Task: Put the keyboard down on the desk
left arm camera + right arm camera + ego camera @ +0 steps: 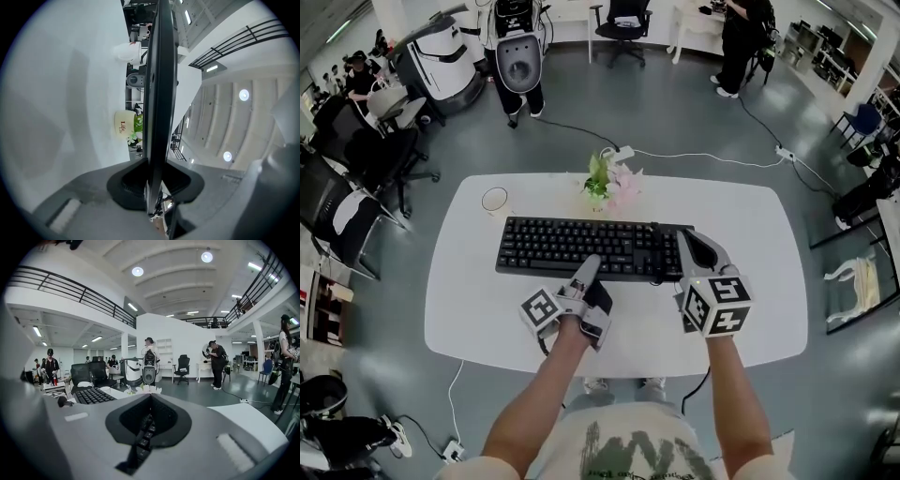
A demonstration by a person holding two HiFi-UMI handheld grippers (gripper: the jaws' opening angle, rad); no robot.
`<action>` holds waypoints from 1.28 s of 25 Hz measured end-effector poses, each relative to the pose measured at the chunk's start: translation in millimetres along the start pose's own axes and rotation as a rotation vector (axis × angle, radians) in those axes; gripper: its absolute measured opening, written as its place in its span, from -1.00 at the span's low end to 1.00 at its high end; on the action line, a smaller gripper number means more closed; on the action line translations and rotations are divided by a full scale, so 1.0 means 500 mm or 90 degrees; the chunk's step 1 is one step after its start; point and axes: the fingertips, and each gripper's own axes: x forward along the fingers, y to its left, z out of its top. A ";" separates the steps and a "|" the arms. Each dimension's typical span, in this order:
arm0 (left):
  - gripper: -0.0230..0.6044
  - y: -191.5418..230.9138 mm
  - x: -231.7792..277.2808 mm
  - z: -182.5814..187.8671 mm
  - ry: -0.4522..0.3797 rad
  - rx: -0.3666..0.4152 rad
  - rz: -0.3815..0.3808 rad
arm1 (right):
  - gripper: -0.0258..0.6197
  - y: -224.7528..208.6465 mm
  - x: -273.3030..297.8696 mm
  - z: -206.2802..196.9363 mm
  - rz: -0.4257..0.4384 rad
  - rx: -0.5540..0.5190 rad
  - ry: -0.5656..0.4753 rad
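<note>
A black keyboard stretches level across the middle of the white table, seemingly just above its top. My left gripper is shut on its near long edge. In the left gripper view the keyboard runs edge-on straight away from the left gripper, clamped between the dark pads. My right gripper is shut on the keyboard's right end. In the right gripper view, keys sit pinched inside the right gripper, and the rest of the keyboard extends to the left.
A white mug stands behind the keyboard's left end, and a small flower pot at the table's far edge. Office chairs stand on the left. A white robot and a person are beyond the table. Cables cross the floor.
</note>
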 end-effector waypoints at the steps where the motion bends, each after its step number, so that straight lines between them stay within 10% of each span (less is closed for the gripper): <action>1: -0.64 0.006 0.003 -0.007 -0.001 -0.002 0.004 | -0.92 -0.004 -0.002 -0.003 0.001 0.001 0.002; 32: -0.62 0.186 0.039 -0.052 -0.032 -0.068 0.102 | -0.92 -0.052 0.000 -0.107 0.034 0.019 0.074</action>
